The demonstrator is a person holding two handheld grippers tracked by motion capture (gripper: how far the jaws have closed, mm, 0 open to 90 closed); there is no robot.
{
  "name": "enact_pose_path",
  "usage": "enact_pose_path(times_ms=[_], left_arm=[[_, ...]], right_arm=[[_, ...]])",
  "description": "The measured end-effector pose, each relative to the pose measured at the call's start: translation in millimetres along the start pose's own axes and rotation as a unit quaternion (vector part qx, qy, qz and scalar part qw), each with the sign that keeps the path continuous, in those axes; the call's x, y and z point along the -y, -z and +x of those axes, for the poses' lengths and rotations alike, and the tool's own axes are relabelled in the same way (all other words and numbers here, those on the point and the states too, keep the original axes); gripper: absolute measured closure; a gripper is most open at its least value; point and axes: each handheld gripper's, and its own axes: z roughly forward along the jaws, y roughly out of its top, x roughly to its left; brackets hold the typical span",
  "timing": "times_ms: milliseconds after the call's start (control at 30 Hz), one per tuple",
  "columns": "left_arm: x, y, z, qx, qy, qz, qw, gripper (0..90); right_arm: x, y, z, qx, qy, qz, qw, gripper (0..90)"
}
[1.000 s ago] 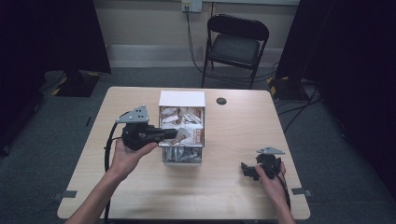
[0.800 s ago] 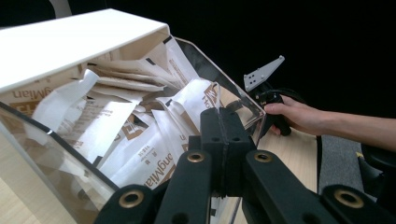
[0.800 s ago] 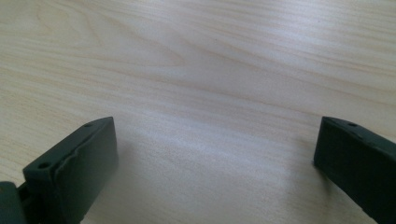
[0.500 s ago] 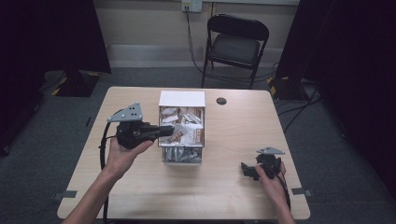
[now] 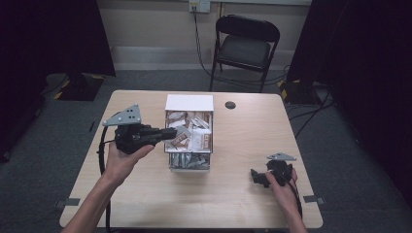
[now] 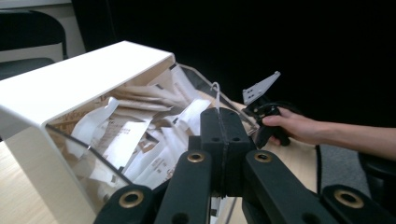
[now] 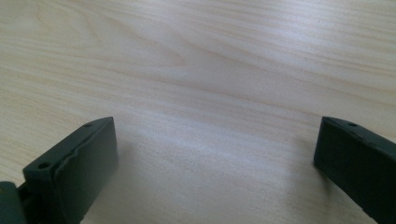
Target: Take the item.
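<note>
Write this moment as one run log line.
left gripper: shut on packet, above box | right gripper: open, on table

Box point(image 5: 189, 102): white top, clear walls; white and brown packets point(image 5: 194, 133) inside. Beside box, both grippers black. Table point(image 5: 243, 126): pale wood grain.

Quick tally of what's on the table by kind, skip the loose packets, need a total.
Claws: 2, left claw and right claw
Box of packets: 1, the box
Small black round thing: 1, the disc
Total: 4
The packets in the box are too jumbled to count.
</note>
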Motion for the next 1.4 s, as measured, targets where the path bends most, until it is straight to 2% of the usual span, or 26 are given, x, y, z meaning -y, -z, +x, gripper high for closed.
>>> enact_pose_path(times_ms=[300, 400, 500, 567, 633, 800, 1033, 1200, 1400], left_arm=[[-8.3, 8.9, -6.5, -0.004, -0.011, -0.009, 0.9999, 90.0], [-8.6, 14.0, -8.1, -0.009, -0.013, -0.007, 0.9999, 90.0], [-8.5, 18.8, -8.3, -0.022, -0.019, 0.009, 0.9995, 90.0], [-9.1, 23.0, -8.1, -0.025, -0.018, 0.007, 0.9995, 90.0], [-10.0, 30.2, -6.8, -0.025, -0.010, -0.002, 0.9996, 90.0], [-8.9, 36.4, -4.8, -0.030, -0.008, 0.001, 0.9995, 90.0], [-1.2, 44.2, -2.2, -0.033, -0.003, -0.007, 0.9994, 90.0], [-1.6, 58.9, 3.8, -0.043, 0.005, -0.020, 0.9989, 90.0], [0.7, 66.1, 9.7, -0.055, 0.008, -0.020, 0.9982, 90.0]], right_arm=[[-0.1, -0.1, 0.0, 0.000, 0.000, 0.000, 1.0000, 0.0], [-0.1, -0.3, -0.2, 0.000, 0.001, -0.001, 1.0000, 0.0], [-0.1, -0.2, -0.2, 0.000, 0.001, 0.000, 1.0000, 0.0], [-0.1, -0.2, -0.2, 0.000, 0.001, 0.000, 1.0000, 0.0], [-0.1, -0.2, -0.2, 0.000, 0.001, -0.001, 1.0000, 0.0], [-0.1, -0.2, -0.2, 0.000, 0.001, 0.000, 1.0000, 0.0], [-0.1, -0.2, 0.0, 0.000, 0.000, 0.000, 1.0000, 0.0], [-0.1, -0.1, -0.1, 0.000, 0.000, 0.000, 1.0000, 0.0], [-0.1, -0.1, 0.0, 0.000, 0.000, 0.000, 1.0000, 0.0]])
